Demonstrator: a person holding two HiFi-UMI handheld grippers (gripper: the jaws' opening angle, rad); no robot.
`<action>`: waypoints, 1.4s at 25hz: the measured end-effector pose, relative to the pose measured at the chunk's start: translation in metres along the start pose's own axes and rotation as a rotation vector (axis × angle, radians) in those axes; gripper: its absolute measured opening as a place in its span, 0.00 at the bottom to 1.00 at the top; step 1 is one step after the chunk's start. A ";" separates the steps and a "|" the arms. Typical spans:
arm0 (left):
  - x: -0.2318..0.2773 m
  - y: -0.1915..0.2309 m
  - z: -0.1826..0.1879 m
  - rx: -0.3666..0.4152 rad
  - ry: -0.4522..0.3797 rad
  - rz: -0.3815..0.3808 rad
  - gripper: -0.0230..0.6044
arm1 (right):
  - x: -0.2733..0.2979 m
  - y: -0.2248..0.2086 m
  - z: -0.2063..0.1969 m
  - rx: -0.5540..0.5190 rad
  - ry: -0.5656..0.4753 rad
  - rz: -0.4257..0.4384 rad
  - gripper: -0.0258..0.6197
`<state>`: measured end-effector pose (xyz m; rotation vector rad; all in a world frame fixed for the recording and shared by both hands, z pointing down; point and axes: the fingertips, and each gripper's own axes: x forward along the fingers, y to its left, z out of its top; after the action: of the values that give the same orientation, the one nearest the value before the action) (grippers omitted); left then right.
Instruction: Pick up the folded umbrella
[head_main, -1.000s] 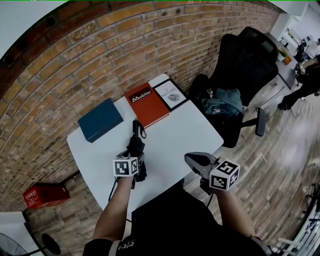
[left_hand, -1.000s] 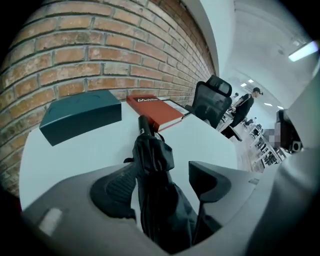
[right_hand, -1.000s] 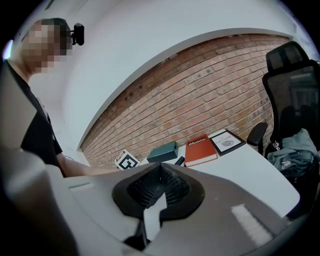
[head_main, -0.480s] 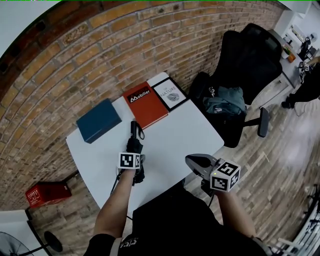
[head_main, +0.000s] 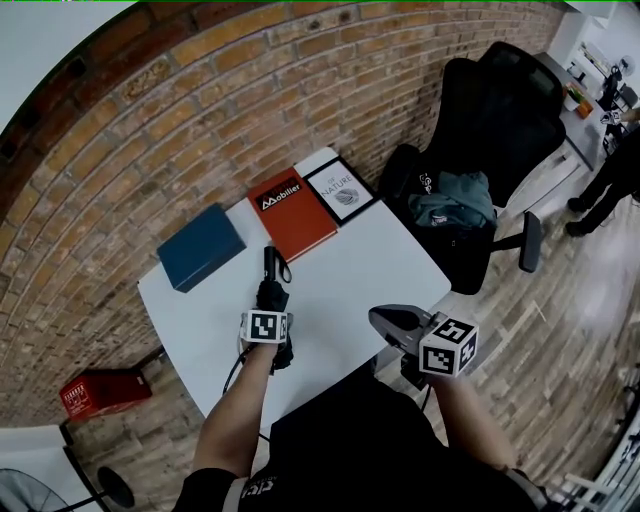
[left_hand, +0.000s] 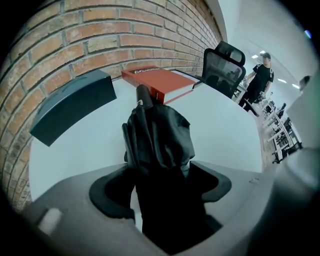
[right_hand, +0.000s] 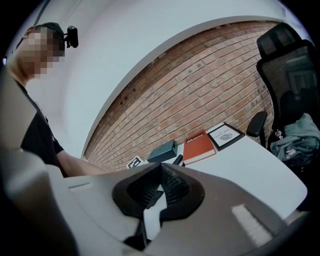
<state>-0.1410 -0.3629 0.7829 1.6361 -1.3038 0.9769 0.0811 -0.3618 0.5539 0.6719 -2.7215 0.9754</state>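
The folded black umbrella (head_main: 270, 285) lies on the white table (head_main: 370, 265), its handle toward the red book. My left gripper (head_main: 272, 338) points steeply down over the umbrella's near end. In the left gripper view the bunched black fabric (left_hand: 157, 140) sits between the wide jaws of the left gripper (left_hand: 160, 187), which are closing; a strip of white table still shows beside the left pad (left_hand: 112, 192). My right gripper (head_main: 385, 322) hovers off the table's near right edge, shut and empty. In its own view the right gripper (right_hand: 161, 170) has its ribbed pads meeting.
A dark blue box (head_main: 200, 245), a red book (head_main: 292, 212) and a framed print (head_main: 342, 190) lie along the brick wall. A black office chair (head_main: 500, 110) holding a bag (head_main: 450, 210) stands right of the table. A red crate (head_main: 105, 392) sits on the floor, left.
My left gripper has sunk and tipped down over the umbrella, which now sits between its jaws. The right gripper has stayed put.
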 end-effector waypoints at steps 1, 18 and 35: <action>0.000 0.000 0.000 0.001 0.000 -0.003 0.60 | 0.001 0.001 0.000 0.000 0.000 0.003 0.04; -0.047 0.022 0.011 0.023 -0.085 -0.109 0.49 | -0.005 0.031 -0.003 -0.027 -0.015 -0.051 0.04; -0.224 -0.016 0.099 0.148 -0.606 -0.331 0.49 | -0.009 0.096 0.015 -0.167 -0.104 -0.156 0.04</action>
<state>-0.1543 -0.3725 0.5381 2.2858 -1.2891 0.3900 0.0443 -0.3028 0.4859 0.9089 -2.7488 0.6883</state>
